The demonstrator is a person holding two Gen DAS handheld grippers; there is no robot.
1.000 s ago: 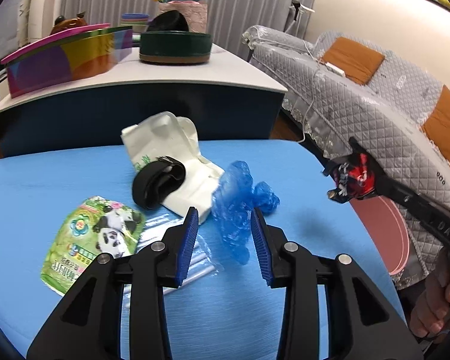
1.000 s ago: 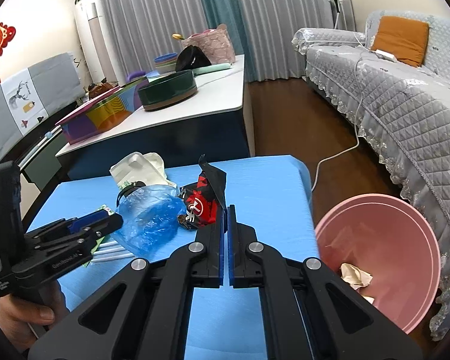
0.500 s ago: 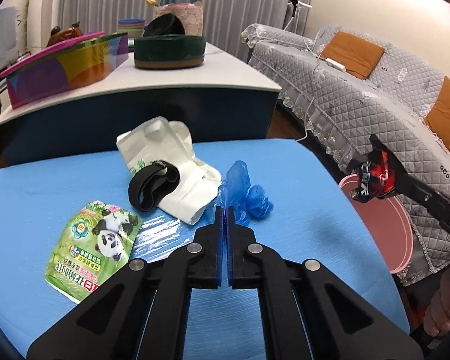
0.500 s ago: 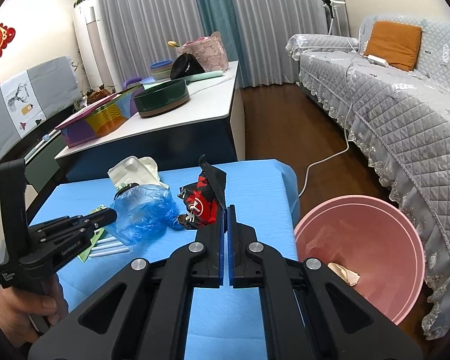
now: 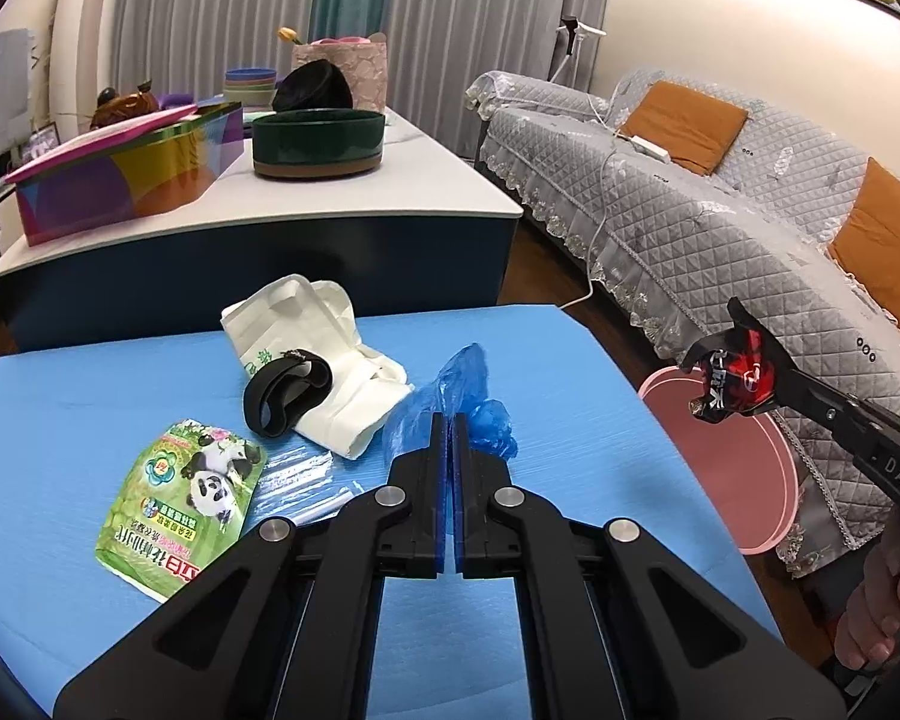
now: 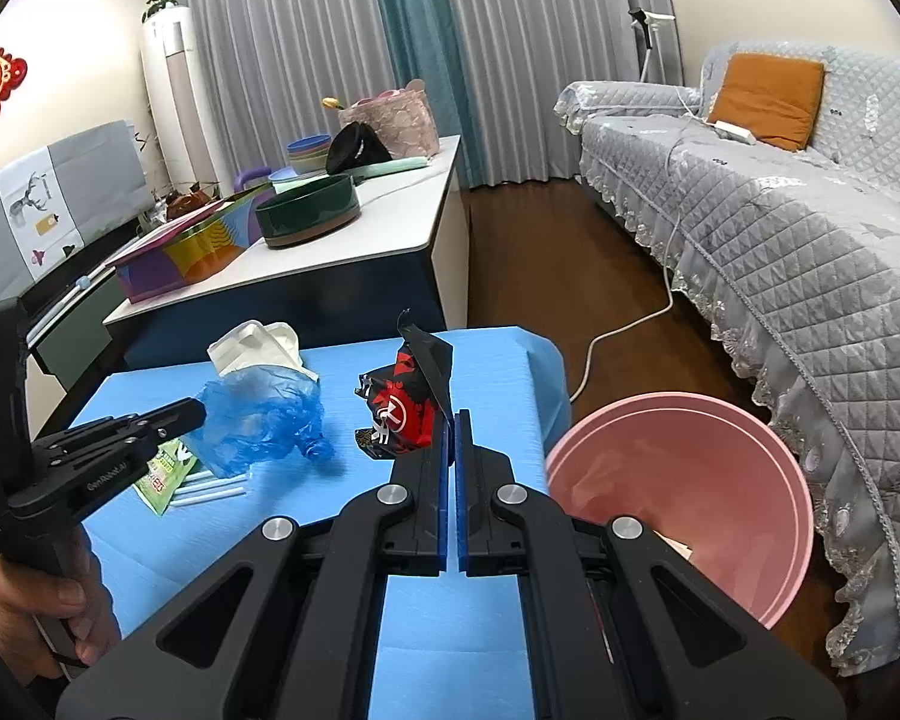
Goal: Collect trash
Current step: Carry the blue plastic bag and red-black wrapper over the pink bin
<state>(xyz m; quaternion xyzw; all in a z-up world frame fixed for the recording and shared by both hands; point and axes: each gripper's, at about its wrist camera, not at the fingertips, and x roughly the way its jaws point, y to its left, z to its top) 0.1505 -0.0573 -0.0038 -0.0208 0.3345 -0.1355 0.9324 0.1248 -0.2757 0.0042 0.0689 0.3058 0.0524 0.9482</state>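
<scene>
Clamped in the right tongs [image 6: 453, 420]: one red-and-black wrapper [image 6: 411, 402], pinched by an edge, carried clear of the table [image 5: 570, 390] and near the pink bin [image 6: 690, 480]. Not yet dropped in.

Pressed shut on one blue plastic cover [image 6: 258, 420]: left tongs [image 5: 448, 420], with the film bunched just past the tips. Judged to be lifting off the table, though contact underneath cannot be told from either view.

Standing on the floor beside the table's right edge: the bin, open side up. Visible inside, against the near wall, one pale crumpled scrap [image 6: 672, 543]; rest of the interior mostly hidden behind the tongs.

Progress, as a judgement: under way. At least one piece binned, two pieces in hand, neither delivered.

Remaining on the table, untouched:
- one white folded bag [image 5: 318, 360];
- one black band [image 5: 285, 390], lying on that bag;
- one green panda pouch [image 5: 180, 498], flat, near the left edge;
- one clear packet [image 5: 306, 480] with white sticks, between pouch and bag; stick count not readable.

Tally: two tongs, both shut on trash; one bin; six loose pieces outside it, four of them on the table.
</scene>
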